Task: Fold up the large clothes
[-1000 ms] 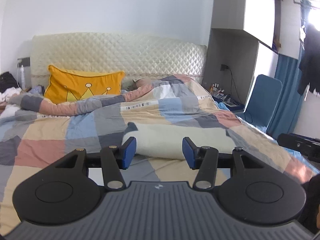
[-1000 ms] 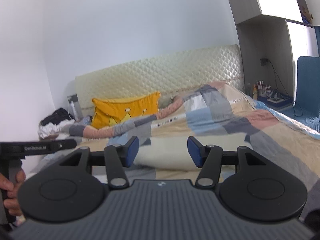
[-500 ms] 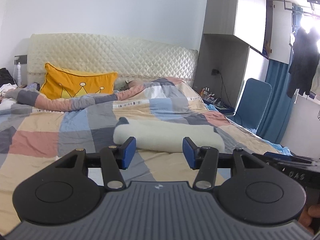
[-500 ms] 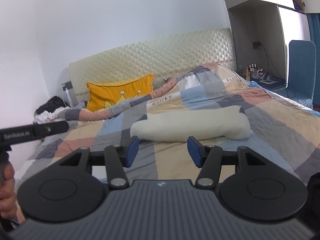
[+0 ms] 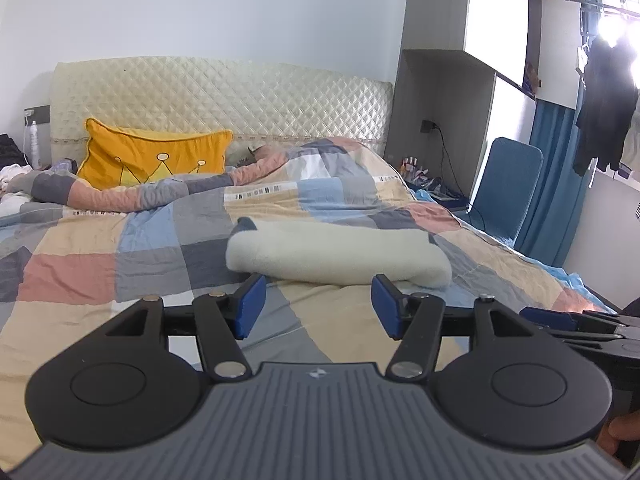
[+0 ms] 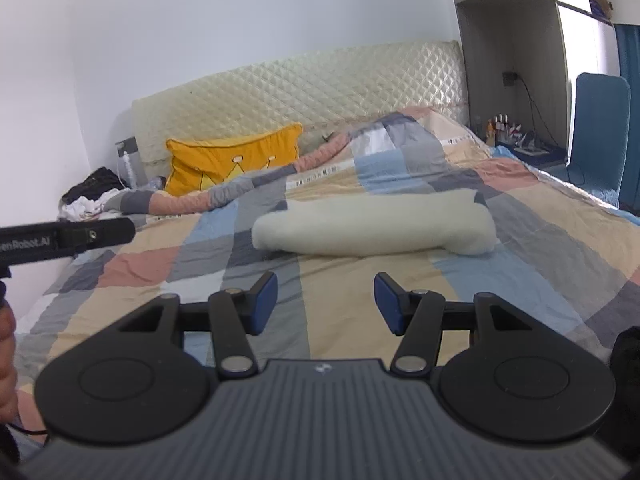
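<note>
Bedroom, patchwork quilt (image 5: 120,248) over the bed: cream fleece garment (image 5: 336,254) lies in a compact bundle mid-bed, both our grippers empty and held back from it.

We see the garment doubled over on itself into a long, thick roll lying crosswise on the quilt, a dark lining edge showing at one end; in the right wrist view it sits the same way (image 6: 372,226). Our left gripper (image 5: 318,306) and right gripper (image 6: 326,304) both have jaws spread wide with nothing between the blue pads, hovering short of the bundle. Judgement: this fits either a finished fold just released or a loosely gathered garment awaiting spreading; the layers' neatness is hidden, so we cannot settle which. Yellow pillow (image 5: 156,158) rests against the headboard, well apart.
</note>
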A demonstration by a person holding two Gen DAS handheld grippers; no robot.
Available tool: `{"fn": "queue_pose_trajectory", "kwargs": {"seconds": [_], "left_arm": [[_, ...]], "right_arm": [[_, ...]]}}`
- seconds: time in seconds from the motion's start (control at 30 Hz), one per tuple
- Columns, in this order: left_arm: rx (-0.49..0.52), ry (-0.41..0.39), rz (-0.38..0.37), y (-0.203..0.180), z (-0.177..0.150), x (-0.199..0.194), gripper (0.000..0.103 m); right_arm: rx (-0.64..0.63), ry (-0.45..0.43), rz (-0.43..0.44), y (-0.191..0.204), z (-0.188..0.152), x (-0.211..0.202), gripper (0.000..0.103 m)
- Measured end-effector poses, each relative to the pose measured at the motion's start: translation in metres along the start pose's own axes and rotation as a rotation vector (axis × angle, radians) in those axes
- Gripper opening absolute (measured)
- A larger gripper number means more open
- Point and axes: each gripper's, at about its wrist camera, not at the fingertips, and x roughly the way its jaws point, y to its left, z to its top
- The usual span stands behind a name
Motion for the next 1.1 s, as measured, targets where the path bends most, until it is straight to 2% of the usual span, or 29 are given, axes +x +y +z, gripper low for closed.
{"fn": "queue_pose_trajectory", "kwargs": {"seconds": [0.2,0.53,0.57,0.6,0.63,0.8,0.87,0.9,0.97,1.0,1.1], "left_arm": [[0.005,0.013,-0.003,0.0,-0.003,0.004,0.07],[-0.008,0.02,0.017,0.002,-0.001,0.007,0.095],[-0.003,0.021,0.019,0.002,-0.001,0.006,0.097],[0.0,0.022,0.018,0.002,0.0,0.006,0.097],[0.004,0.023,0.016,0.001,0.0,0.005,0.099],[0.023,0.016,0.048,-0.002,0.001,0.002,0.101],[0.022,0.019,0.051,-0.001,0.002,0.002,0.102],[0.021,0.015,0.053,-0.001,0.003,0.002,0.102],[0.019,0.008,0.057,-0.001,0.003,0.0,0.103],[0.022,0.007,0.055,-0.002,0.003,0.0,0.103],[0.034,0.003,0.047,-0.005,0.003,-0.002,0.103]], "right_arm": [[0.002,0.002,-0.011,-0.002,-0.001,0.001,0.057],[-0.015,-0.022,-0.015,-0.007,0.01,-0.001,0.056],[-0.016,-0.021,-0.016,-0.007,0.01,-0.001,0.058],[-0.016,-0.02,-0.022,-0.007,0.01,-0.001,0.066],[-0.013,-0.023,-0.021,-0.008,0.009,-0.002,0.068],[0.0,-0.031,-0.023,-0.011,0.009,-0.004,0.068],[-0.004,-0.031,-0.031,-0.01,0.01,-0.004,0.08],[-0.005,-0.038,-0.031,-0.011,0.01,-0.005,0.09],[-0.004,-0.049,-0.04,-0.011,0.011,-0.007,0.094],[-0.003,-0.048,-0.049,-0.011,0.012,-0.007,0.102],[0.002,-0.054,-0.048,-0.011,0.011,-0.007,0.103]]}}
